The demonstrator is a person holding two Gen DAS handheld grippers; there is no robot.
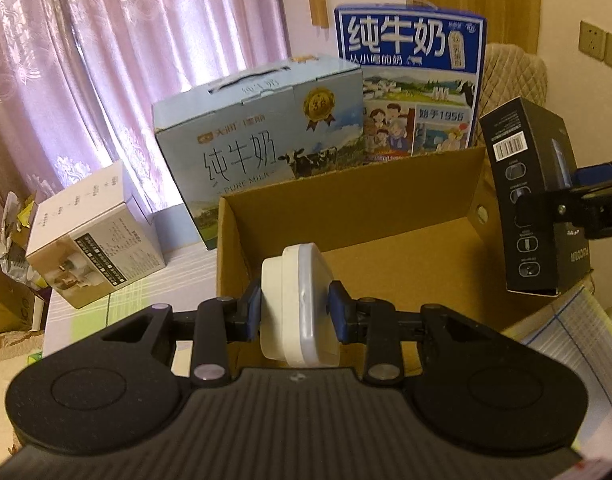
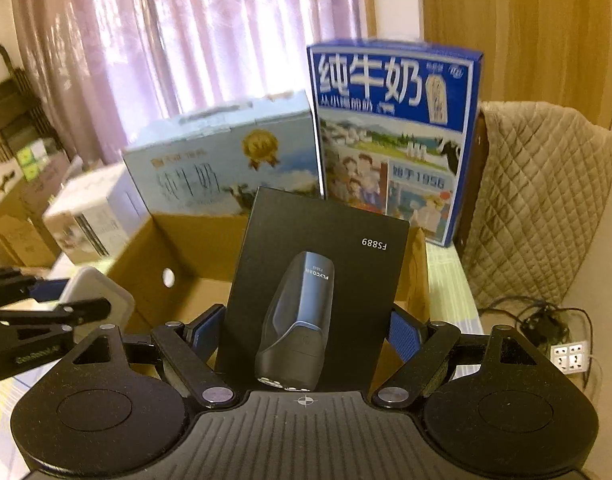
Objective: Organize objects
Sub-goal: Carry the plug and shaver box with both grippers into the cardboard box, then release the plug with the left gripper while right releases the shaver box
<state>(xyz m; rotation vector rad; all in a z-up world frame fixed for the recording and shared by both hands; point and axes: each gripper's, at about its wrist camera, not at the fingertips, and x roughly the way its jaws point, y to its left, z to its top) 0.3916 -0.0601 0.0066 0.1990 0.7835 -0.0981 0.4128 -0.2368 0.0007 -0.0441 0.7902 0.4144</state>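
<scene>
My left gripper point(image 1: 293, 312) is shut on a small white lidded container point(image 1: 299, 308), held on edge over the near wall of an open cardboard box point(image 1: 386, 240). The same container point(image 2: 95, 296) shows at the left of the right wrist view. My right gripper point(image 2: 306, 332) is shut on a black shaver box point(image 2: 318, 280) printed with a shaver picture, held upright above the cardboard box point(image 2: 185, 256). In the left wrist view that black box point(image 1: 534, 200) hangs over the cardboard box's right wall. The inside of the cardboard box looks bare.
Behind the cardboard box stand a pale blue milk carton case point(image 1: 261, 140) and a tall dark blue milk case point(image 1: 414, 80). A white appliance box point(image 1: 93, 240) sits to the left. Pink curtains hang behind. A quilted chair point(image 2: 546, 208) and a power strip point(image 2: 570, 356) lie at right.
</scene>
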